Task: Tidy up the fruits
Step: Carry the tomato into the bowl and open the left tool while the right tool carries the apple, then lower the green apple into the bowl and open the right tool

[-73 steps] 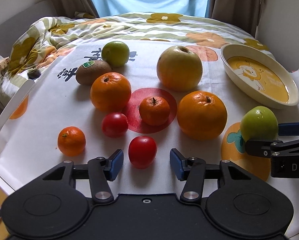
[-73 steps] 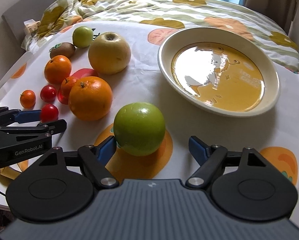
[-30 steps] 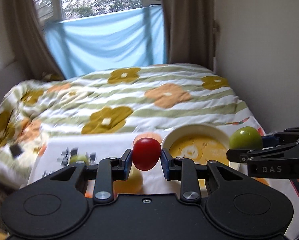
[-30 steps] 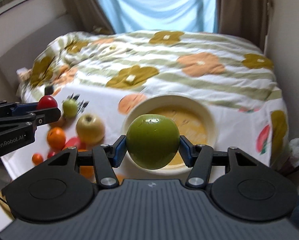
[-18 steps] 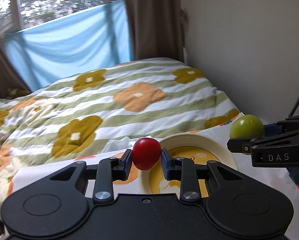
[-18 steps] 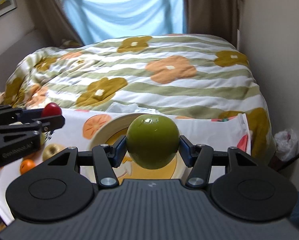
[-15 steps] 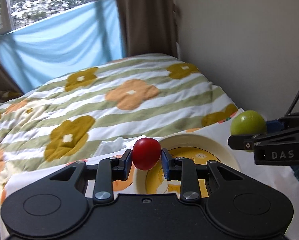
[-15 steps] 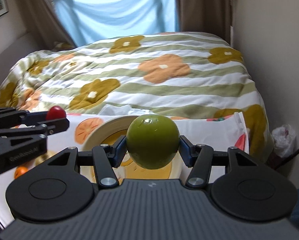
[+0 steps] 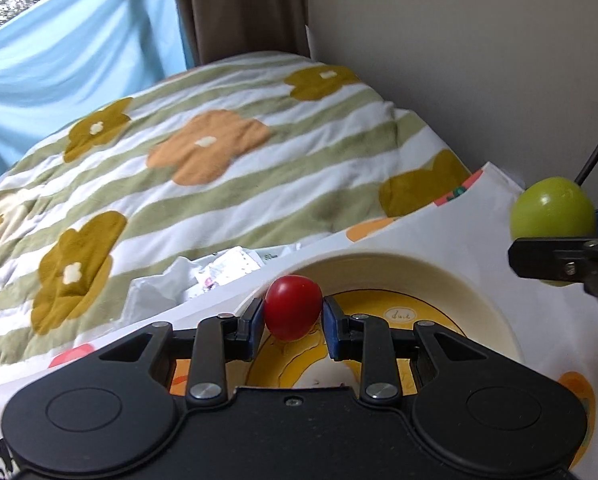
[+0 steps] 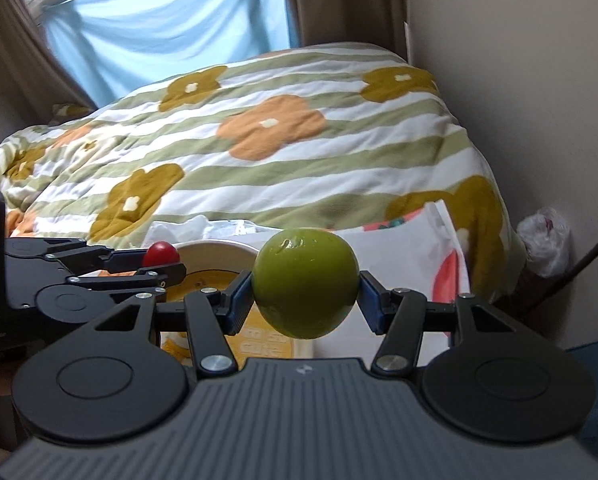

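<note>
Left wrist view showed the left gripper [image 9: 293, 318] clamped on a small red tomato [image 9: 293, 307], its blue pads pressing both sides of the fruit. The tomato hung above the near-left part of a cream bowl [image 9: 439, 276] with a yellow picture inside. The bowl sat on a white fruit-print tablecloth [image 9: 427, 224], with a striped, flowered quilt [image 9: 203, 160] beyond it.

At the right edge of that view, the right gripper [image 9: 555, 240] held a green apple [image 9: 551, 208]. Right wrist view showed the same apple [image 10: 305, 282] pinched at its widest part between the right gripper's [image 10: 305, 300] pads. There the apple hid much of the bowl [image 10: 215, 250], whose rim showed to its left, where the left gripper [image 10: 163, 264] carried the tomato [image 10: 161, 254]. How high either fruit sat above the bowl could not be told.

The step appeared to be setting both fruits into the bowl. Doing it well would likely mean lowering each fruit close to the bowl's floor before releasing, since round fruit dropped from height could roll or bounce out. Placing the tomato toward the left and the apple toward the right would keep the two tools from crowding each other. The tomato is soft, so the grip should not tighten further.
</note>
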Tool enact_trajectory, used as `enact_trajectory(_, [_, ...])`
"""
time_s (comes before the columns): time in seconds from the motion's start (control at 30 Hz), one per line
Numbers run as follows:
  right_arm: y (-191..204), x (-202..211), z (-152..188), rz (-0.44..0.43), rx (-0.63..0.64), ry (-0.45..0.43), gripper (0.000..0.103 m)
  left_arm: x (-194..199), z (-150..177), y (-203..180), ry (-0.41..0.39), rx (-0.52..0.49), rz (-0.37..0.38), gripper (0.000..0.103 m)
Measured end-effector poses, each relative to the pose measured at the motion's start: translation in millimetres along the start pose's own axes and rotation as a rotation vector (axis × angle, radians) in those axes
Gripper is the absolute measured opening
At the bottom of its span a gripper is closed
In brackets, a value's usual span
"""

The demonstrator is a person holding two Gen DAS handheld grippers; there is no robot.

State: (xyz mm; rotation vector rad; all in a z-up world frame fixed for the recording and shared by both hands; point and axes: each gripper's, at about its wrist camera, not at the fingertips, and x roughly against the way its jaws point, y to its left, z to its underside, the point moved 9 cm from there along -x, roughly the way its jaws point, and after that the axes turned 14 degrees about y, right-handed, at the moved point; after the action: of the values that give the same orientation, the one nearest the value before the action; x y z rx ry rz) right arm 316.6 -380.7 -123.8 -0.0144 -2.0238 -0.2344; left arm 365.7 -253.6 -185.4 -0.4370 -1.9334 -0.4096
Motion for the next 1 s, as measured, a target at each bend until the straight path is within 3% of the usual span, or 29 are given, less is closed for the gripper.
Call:
enact_trajectory(0.13, [-9, -6, -1, 0.011, -0.018, 0.011, 0.07, -11, -2, -4, 0.026, -0.013, 0.006, 0.035])
enact_trajectory(0.23, [-12, -9, -2, 0.008, -0.029, 0.016, 0.07, -9, -3, -4, 0.016, -0.023, 0.005, 0.066])
enact_trajectory(0.27, [-13, -9, -2, 0.006, -0.031, 0.016, 0.07, -7, -4, -3, 0.007, -0.023, -0.004, 0.084])
enact_trajectory(0.3, [-13, -9, -2, 0.006, -0.03, 0.016, 0.07, -3, -4, -2, -0.007, -0.026, -0.018, 0.091])
enact_trajectory(0.6, [-8, -14, -9, -0.017, 0.0, 0.03, 0.07, 30, 5, 19, -0.041, 0.007, -0.047, 0.091])
enact_trajectory(1.0, [39, -39, -12, -0.091, 0.104, 0.062, 0.07, 56, 34, 55, -0.042, 0.142, -0.077, 0.091])
